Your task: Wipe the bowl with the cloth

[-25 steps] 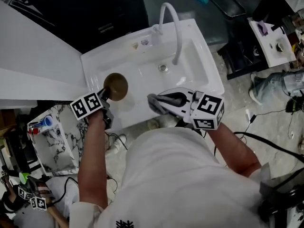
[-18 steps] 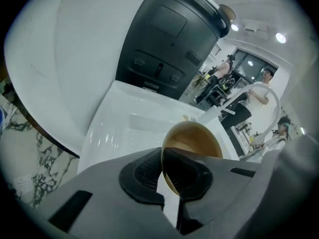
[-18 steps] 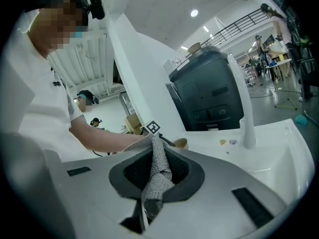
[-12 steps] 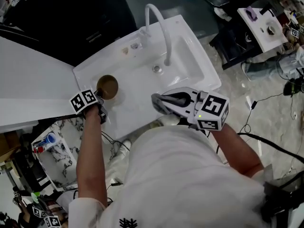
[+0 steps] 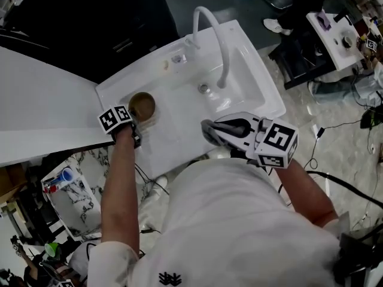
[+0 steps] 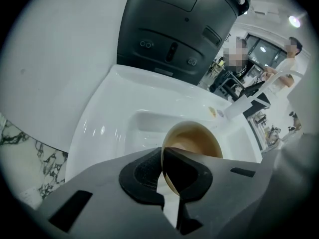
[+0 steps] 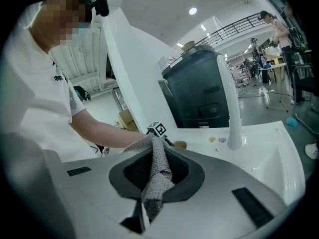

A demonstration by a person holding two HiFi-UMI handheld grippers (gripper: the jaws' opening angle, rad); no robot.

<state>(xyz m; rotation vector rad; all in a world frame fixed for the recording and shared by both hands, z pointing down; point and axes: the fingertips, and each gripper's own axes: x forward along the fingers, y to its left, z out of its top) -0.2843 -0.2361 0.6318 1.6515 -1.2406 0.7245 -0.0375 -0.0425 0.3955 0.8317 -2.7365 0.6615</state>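
Left tongs (image 6: 162, 176) pinch the brown bowl (image 6: 194, 138) by its rim over the white sink (image 5: 179, 133); right tongs (image 7: 155, 179) pinch the grey cloth (image 7: 159, 158).

I see one white sink unit (image 5: 173, 133), its basin and drain (image 5: 204, 89) to the right and a flat deck to the left. A white faucet (image 5: 218, 40) rises at the back, with two small bits (image 5: 167, 66) lying beside it. The brown bowl (image 5: 142, 105) is over the deck; I can't tell whether it rests there.
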